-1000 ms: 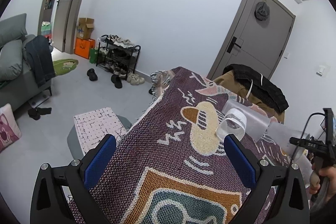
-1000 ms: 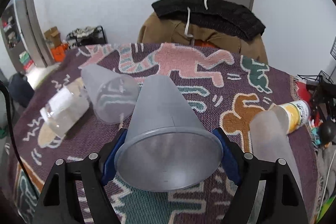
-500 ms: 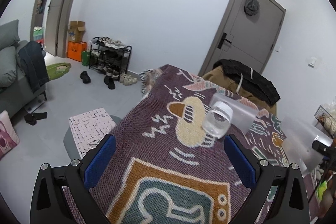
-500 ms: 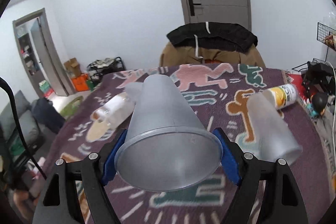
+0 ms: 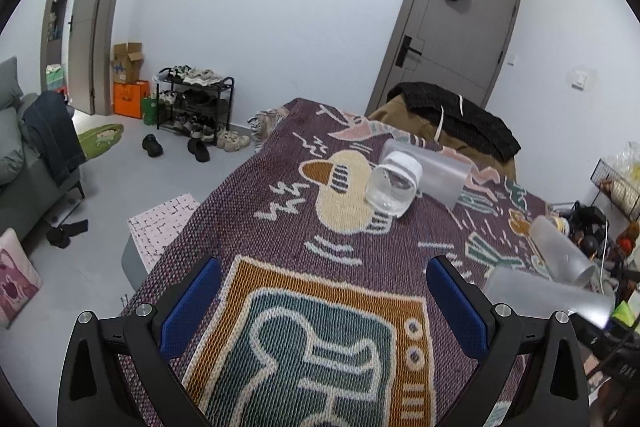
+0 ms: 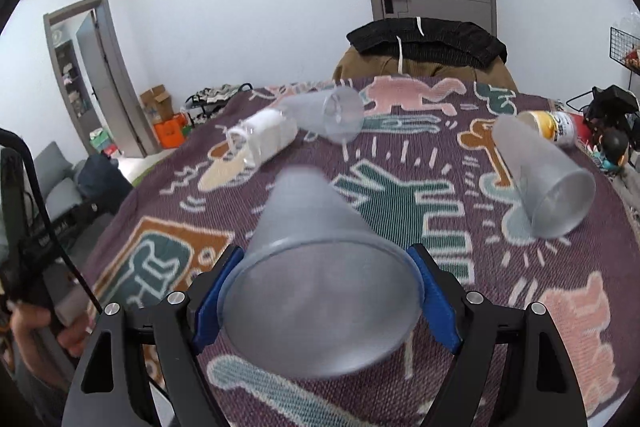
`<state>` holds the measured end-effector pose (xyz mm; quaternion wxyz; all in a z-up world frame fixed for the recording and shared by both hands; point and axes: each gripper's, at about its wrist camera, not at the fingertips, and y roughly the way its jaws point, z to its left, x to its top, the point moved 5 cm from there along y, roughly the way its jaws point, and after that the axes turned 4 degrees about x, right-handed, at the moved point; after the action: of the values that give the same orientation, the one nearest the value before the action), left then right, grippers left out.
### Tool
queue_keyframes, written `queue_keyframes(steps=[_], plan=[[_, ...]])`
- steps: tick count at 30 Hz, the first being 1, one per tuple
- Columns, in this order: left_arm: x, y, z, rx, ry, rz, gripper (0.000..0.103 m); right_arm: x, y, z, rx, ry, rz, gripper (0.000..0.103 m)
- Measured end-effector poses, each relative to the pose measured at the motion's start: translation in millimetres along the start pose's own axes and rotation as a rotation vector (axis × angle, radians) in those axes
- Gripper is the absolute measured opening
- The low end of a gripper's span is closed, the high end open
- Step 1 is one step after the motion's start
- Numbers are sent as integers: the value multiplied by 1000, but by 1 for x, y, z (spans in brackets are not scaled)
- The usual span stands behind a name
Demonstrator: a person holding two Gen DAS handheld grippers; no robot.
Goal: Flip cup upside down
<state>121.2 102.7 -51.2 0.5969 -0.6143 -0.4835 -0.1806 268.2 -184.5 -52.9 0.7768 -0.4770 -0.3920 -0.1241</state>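
Jaws of the right gripper [image 6: 318,297] clamp the frosted cup [image 6: 316,283] near its rim, mouth toward the camera, above the desk [image 6: 520,307]; the left gripper [image 5: 322,301] hangs wide open, empty. Rotate the wrist smoothly and set the rim flat, clear of the lying cup [image 6: 540,179] beyond.

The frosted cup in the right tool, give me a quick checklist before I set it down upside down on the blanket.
1. Grip: right tool shut on the frosted cup, blue pads on both sides near the rim: ok.
2. Orientation: cup's mouth faces the camera, base points away; not yet rim down: not ok.
3. Landing spot: bare blanket ahead of the cup: ok.
4. Neighbours: the cup lying on its side to the right and the plastic jar to the left sit apart: ok.
5. Left tool: open, holding nothing: ok.
6. Cup contents: cannot tell.
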Motion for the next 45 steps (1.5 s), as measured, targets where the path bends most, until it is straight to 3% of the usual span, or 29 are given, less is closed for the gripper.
queue_keyframes(steps=[9, 17, 20, 25, 32, 41, 45], plan=[[-3, 4, -16, -13, 20, 48, 103, -24, 16, -1, 50, 21, 92, 88], [6, 4, -49, -67, 56, 83, 103, -20, -7, -13, 148, 101, 23, 88], [8, 6, -62, -91, 63, 114, 103, -18, -21, -14, 159, 100, -12, 93], [1, 11, -87, -150, 75, 183, 103, -18, -39, -22, 117, 101, -50, 94], [-14, 24, -121, -207, 70, 302, 103, -36, -54, -50, -64, 89, -59, 94], [-31, 48, -156, -229, 45, 459, 101, -53, -71, -87, -97, 170, -99, 93], [-37, 63, -164, -211, 23, 552, 93, -56, -70, -99, -89, 193, -103, 94]])
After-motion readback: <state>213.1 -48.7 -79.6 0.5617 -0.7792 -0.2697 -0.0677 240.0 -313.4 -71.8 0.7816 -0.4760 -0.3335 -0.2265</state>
